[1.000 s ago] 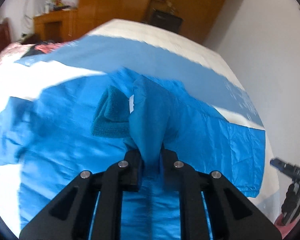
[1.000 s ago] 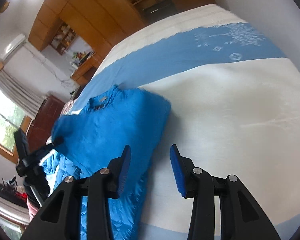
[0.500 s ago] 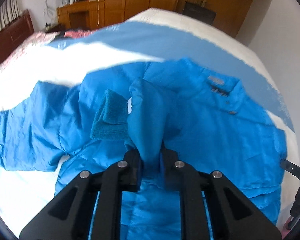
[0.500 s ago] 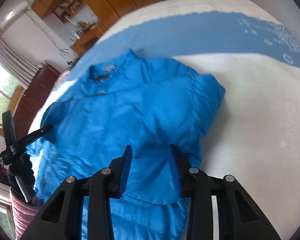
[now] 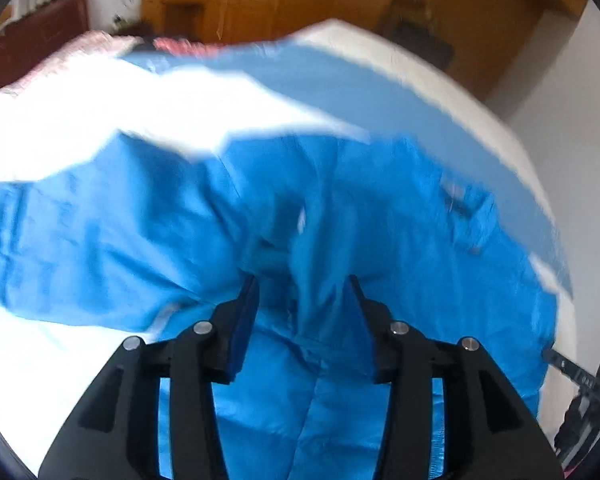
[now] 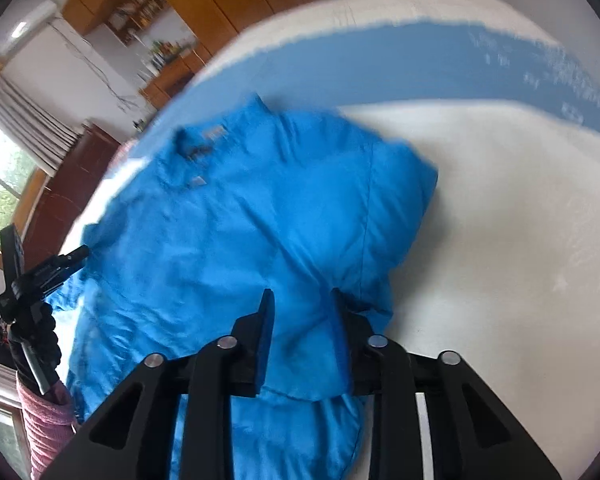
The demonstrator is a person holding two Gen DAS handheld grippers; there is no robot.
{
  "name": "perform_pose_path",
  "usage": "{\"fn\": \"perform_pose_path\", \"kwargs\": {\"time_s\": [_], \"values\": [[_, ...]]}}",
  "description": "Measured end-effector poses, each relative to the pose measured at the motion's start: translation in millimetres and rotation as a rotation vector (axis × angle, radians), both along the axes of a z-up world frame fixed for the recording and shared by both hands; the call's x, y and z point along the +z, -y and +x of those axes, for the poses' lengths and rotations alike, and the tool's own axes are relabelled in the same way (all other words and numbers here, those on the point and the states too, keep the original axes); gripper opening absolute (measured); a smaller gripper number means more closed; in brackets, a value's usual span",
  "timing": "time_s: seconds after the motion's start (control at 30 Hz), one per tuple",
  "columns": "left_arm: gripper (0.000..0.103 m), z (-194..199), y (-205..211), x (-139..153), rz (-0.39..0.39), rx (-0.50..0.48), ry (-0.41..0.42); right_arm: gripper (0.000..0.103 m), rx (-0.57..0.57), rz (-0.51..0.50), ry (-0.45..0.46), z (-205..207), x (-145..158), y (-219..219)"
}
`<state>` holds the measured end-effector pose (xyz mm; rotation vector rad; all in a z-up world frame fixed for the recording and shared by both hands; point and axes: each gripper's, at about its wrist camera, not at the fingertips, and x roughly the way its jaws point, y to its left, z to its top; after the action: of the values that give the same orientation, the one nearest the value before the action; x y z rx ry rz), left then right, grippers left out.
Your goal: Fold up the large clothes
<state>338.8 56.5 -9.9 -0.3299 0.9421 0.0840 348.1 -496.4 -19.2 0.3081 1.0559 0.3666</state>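
The left gripper (image 5: pixel 303 300) stands open, its 2 fingers spread wide with a raised ridge of the blue jacket (image 5: pixel 340 240) running up between them; the cloth does not look pinched, though blur makes the contact hard to judge. From this tool the jacket lies straight ahead and below on the bed (image 5: pixel 100 112), one sleeve trailing off to its left and the collar ahead to its right.

The right gripper (image 6: pixel 302 308) is partly closed around the near edge of the folded-over side of the jacket (image 6: pixel 240 240); whether it clamps the cloth, I cannot tell. The jacket's long axis runs away from this tool toward the collar at upper left, with the bare bed (image 6: pixel 520 220) to its right. The right gripper looks better placed for the next fold, likely inward to its left.
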Motion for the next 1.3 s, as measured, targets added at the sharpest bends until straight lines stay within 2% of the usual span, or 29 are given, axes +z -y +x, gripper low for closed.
{"fn": "perform_pose_path", "kwargs": {"time_s": [0.07, 0.17, 0.27, 0.37, 0.47, 0.53, 0.63, 0.73, 0.8, 0.9, 1.0, 1.07, 1.17, 1.3], "values": [[0.041, -10.2, 12.1, 26.8, 0.079, 0.011, 0.067, 0.030, -0.010, -0.018, 0.053, -1.6, 16.5, -5.3], [0.042, -5.7, 49.4, 40.6, 0.113, -0.070, 0.086, 0.030, -0.038, -0.059, 0.090, 8.8, 28.1, -25.4], [0.043, 13.3, 97.5, 29.4, 0.122, -0.179, 0.059, 0.030, -0.062, -0.108, 0.116, 26.9, 24.7, -47.0], [0.043, 36.6, 121.0, -2.2, 0.111, -0.202, -0.011, 0.030, -0.077, -0.142, 0.113, 44.4, 9.4, -58.3], [0.043, 54.9, 119.9, -34.4, 0.133, -0.182, -0.077, 0.030, -0.088, -0.149, 0.075, 58.5, -10.9, -60.8], [0.044, 62.7, 114.4, -51.9, 0.106, -0.200, -0.098, 0.026, -0.076, -0.161, 0.041, 65.4, -28.8, -62.4], [0.044, 64.5, 113.8, -54.6, 0.115, -0.219, -0.089, 0.026, -0.071, -0.153, 0.041, 66.3, -36.4, -63.1], [0.044, 63.7, 115.6, -49.2, 0.126, -0.200, -0.109, 0.026, -0.083, -0.100, 0.015, 63.4, -29.4, -53.7], [0.043, 51.5, 117.3, -37.5, 0.136, -0.196, -0.087, 0.028, -0.067, -0.070, 0.036, 50.4, -18.1, -50.8], [0.044, 24.8, 129.3, -21.7, 0.159, -0.250, -0.033, 0.029, -0.033, -0.096, 0.085, 20.2, 0.1, -54.4], [0.044, 8.3, 140.9, -21.6, 0.158, -0.299, -0.033, 0.029, 0.008, -0.079, 0.087, -3.1, 5.5, -59.7], [0.044, 5.1, 144.3, -30.0, 0.177, -0.304, -0.049, 0.029, 0.019, -0.096, 0.071, -10.8, -0.3, -65.7], [0.050, 7.6, 140.1, -47.6, 0.184, -0.300, -0.081, 0.027, 0.016, -0.139, 0.025, -10.6, -21.5, -70.0], [0.050, 8.9, 134.7, -57.2, 0.179, -0.304, -0.062, 0.026, -0.008, -0.119, 0.033, -12.1, -38.6, -68.9]]}}
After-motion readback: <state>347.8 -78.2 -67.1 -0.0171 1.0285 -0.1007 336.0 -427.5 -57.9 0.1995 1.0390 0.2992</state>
